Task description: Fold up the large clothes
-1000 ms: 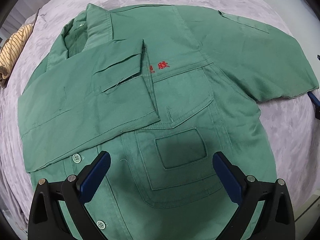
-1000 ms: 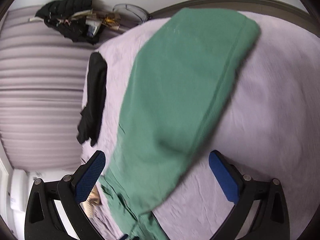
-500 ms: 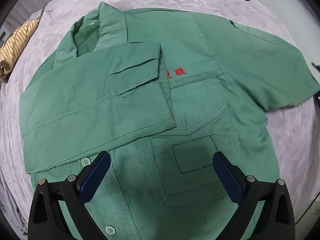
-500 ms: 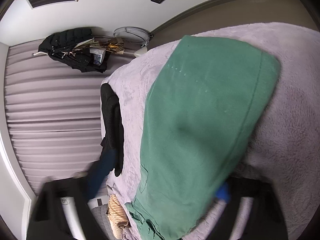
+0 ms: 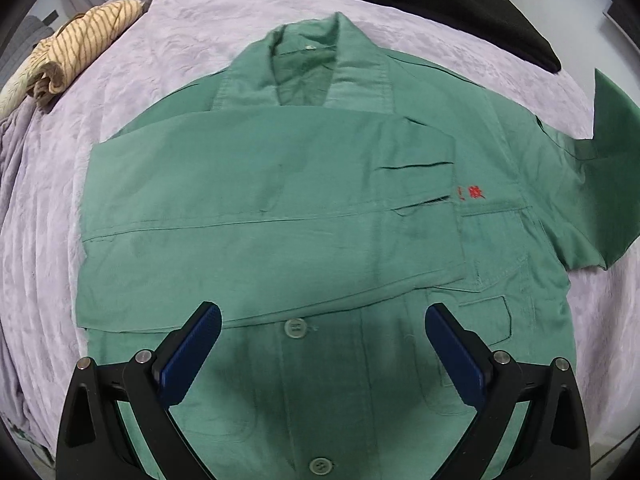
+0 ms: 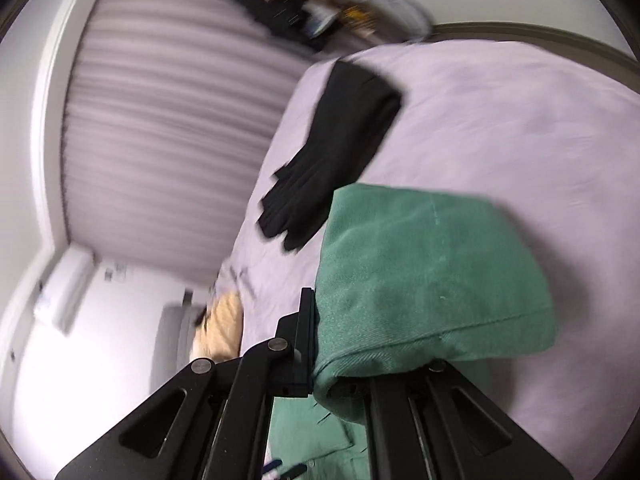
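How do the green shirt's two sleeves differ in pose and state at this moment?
The folded sleeve lies flat across the shirt's chest; the other sleeve is lifted off the bed cover. Nothing grips the folded sleeve, since the left gripper hovers open over the button placket; the other sleeve is pinched in the right gripper, whose jaws have just been closing on it. Both are the same green cloth.

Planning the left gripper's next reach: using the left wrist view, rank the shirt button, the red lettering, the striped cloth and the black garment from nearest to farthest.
From the left gripper:
1. Shirt button, between the fingers.
2. Red lettering, right chest.
3. Striped cloth at far left and black garment at far right: too close to call.
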